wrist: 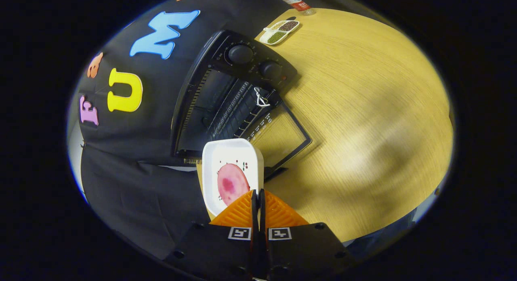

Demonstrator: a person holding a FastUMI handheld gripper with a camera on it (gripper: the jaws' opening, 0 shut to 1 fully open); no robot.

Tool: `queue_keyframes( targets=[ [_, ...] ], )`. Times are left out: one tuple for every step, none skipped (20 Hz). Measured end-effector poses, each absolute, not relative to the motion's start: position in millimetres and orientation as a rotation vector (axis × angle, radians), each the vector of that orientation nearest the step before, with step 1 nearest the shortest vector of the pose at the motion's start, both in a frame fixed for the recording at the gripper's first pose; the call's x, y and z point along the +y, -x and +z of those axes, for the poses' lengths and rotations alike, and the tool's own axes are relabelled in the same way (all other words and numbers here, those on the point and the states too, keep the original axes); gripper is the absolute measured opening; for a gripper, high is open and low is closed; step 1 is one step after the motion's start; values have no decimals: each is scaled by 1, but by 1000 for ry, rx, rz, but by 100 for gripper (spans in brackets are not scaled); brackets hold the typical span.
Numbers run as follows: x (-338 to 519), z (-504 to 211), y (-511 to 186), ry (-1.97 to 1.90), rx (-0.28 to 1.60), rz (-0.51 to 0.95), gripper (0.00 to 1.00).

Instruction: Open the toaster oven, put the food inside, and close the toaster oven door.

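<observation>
Wooden table (363, 111); claw (257, 197) grips dish (226, 156).

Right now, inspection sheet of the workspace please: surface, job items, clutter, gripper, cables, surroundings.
Surface: wooden table, light grain.
Job's things: toaster oven with door dropped open, rack visible inside; white tray holding pink food.
Clutter: divided dish of grains and a bottle beyond the oven.
Gripper: gripper fingers closed on the tray's near rim, tray held ahead of the oven opening.
Cables: white cord loop on the oven front.
Surroundings: black cloth wall.
</observation>
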State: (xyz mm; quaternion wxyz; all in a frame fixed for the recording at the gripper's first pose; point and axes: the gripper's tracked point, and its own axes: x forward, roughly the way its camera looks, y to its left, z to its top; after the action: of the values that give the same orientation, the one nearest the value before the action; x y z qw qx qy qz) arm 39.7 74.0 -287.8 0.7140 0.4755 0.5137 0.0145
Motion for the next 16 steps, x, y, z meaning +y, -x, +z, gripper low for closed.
queue_keyframes(
  targets=[
    [78, -287, -42, -1073, 1131, 17, 2],
    [81, -287, -43, -1090, 1128, 5, 2],
    [85, -287, -45, -1107, 1123, -14, 2],
    [88, -288, -46, -1122, 1117, -30, 2],
    [92, -288, -48, -1138, 1110, -44, 2],
    [94, -289, -52, -1155, 1102, -61, 2],
    [97, -289, -55, -1174, 1090, -78, 2],
    [98, -289, -59, -1192, 1077, -97, 2],
    [100, -289, -63, -1212, 1065, -111, 2],
    [103, -289, -68, -1235, 1056, -121, 2],
    [109, -290, -72, -1262, 1054, -126, 2],
    [112, -289, -76, -1290, 1045, -133, 2],
    [115, -289, -79, -1311, 1035, -144, 2],
    [118, -289, -85, -1324, 1020, -154, 2],
    [119, -290, -89, -1324, 1005, -168, 2],
    [119, -292, -93, -1322, 993, -179, 2]
  ],
)
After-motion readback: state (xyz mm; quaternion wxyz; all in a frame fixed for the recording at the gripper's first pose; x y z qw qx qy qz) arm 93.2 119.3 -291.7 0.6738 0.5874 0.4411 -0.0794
